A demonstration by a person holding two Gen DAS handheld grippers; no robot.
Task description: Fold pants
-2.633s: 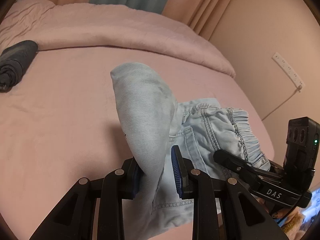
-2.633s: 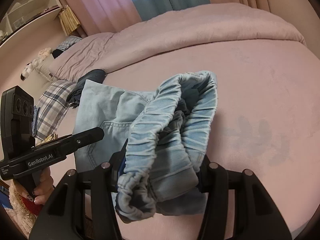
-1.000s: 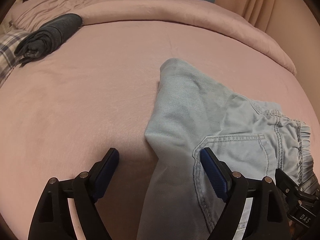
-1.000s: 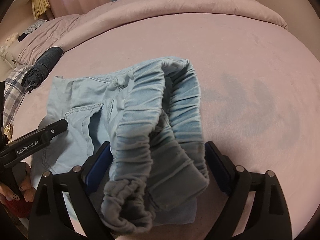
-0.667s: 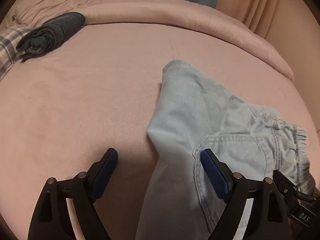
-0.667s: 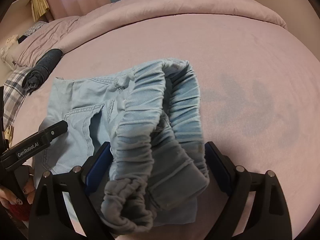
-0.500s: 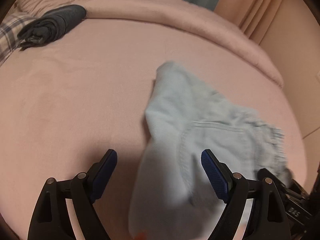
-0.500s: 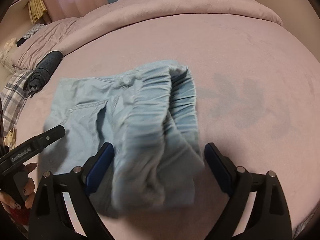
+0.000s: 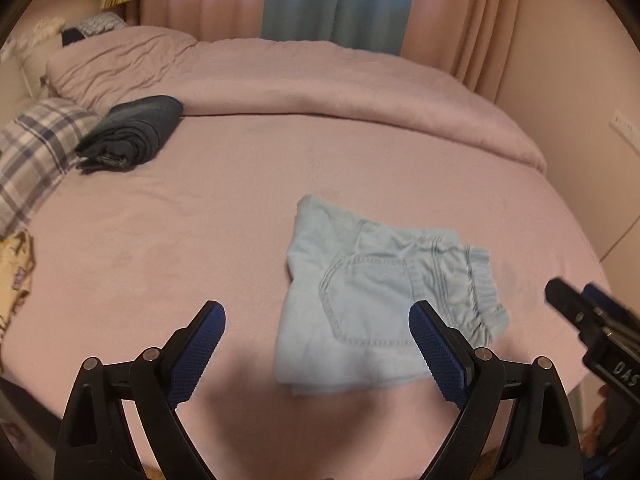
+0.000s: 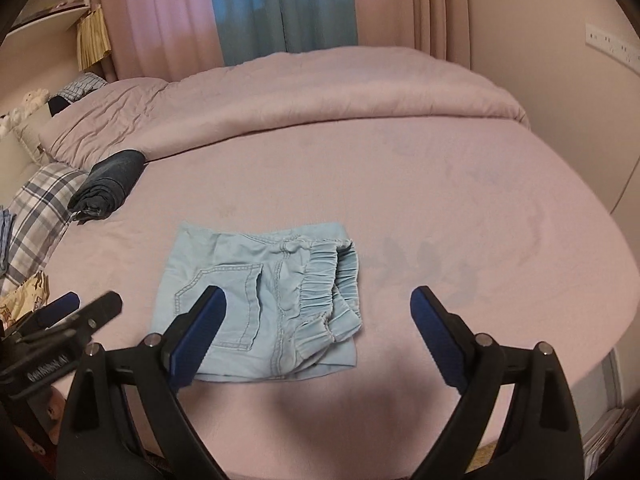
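Light blue denim pants lie folded into a small flat bundle on the pink bed, back pocket up and elastic waistband to the right. They also show in the right wrist view. My left gripper is open and empty, raised above and in front of the bundle. My right gripper is open and empty, raised above the bundle's right side. Each gripper shows at the edge of the other's view: the right gripper and the left gripper.
A rolled dark garment lies at the back left of the bed sheet, beside a plaid pillow. A pink duvet is bunched along the back. Curtains and a wall stand behind and to the right.
Both grippers opened and let go of the pants, then pulled up and back. The pants now lie flat and folded on the bed.
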